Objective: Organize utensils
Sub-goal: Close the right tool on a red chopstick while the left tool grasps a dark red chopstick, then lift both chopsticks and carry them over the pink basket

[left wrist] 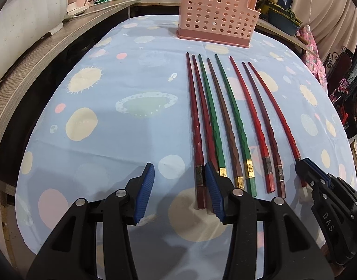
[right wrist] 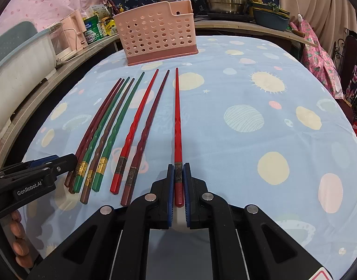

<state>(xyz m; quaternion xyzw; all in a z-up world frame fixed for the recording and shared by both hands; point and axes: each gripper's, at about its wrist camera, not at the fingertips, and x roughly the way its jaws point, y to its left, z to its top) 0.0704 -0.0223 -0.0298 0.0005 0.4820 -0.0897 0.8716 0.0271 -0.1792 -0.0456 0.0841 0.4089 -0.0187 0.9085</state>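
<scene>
Right claw [right wrist: 179, 175] pinches the outermost red chopstick [right wrist: 177, 121] near its thick end, on the surface [right wrist: 225, 140]. Left claw [left wrist: 179, 175] hangs spread, empty. Next, I'd say: lift it and tip it into the pink basket [right wrist: 155, 32].

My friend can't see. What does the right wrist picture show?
The right gripper is shut on a red chopstick lying on a blue spotted tablecloth. Seven more chopsticks lie left of it, before a pink holder.

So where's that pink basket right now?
The pink basket stands upright at the table's far edge, beyond the tips of the chopsticks, left of centre in the right wrist view.
</scene>
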